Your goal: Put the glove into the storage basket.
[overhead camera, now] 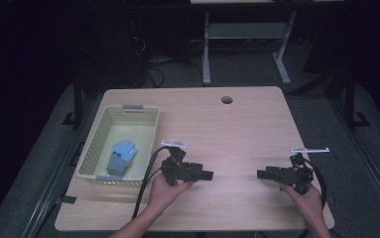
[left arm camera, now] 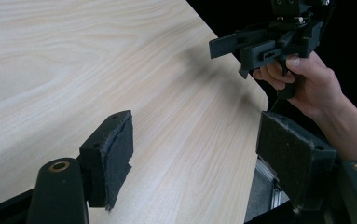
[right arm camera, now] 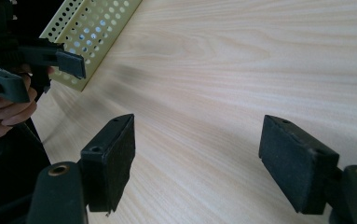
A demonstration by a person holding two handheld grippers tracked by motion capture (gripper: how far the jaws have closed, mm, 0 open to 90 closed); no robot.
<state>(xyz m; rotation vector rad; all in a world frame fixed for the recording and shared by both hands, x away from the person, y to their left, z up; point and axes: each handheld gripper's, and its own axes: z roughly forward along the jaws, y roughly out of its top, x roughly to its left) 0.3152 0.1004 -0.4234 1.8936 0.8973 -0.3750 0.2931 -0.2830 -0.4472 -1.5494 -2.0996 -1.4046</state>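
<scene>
High view: both tools hover over the near half of the desk (overhead camera: pixel 237 124), pointing at each other, well apart, with bare wood between them. The left tool (overhead camera: pixel 208 174) and the right tool (overhead camera: pixel 261 174) carry nothing. A pale green perforated basket (overhead camera: pixel 91 148) stands at the desk's left edge, and a blue glove (overhead camera: pixel 121 154) lies inside it towards its near end. Judging by this, the glove is already stowed and the hands are at rest; any next move calls for a fresh target, or simply for drawing back towards the near edge.

Left gripper view: the left tool (left arm camera: pixel 195 158) has its jaws spread wide, with only desk grain between the pads. Beyond, at the desk's rounded corner, a hand grips the right tool (left arm camera: pixel 223 46). That grip is clearer here than from above.

Right gripper view: the right tool (right arm camera: pixel 197 158) is likewise wide open and empty. It adds the basket's holed wall (right arm camera: pixel 90 32) near the left tool (right arm camera: pixel 69 63), which stands just beside it, not touching.
</scene>
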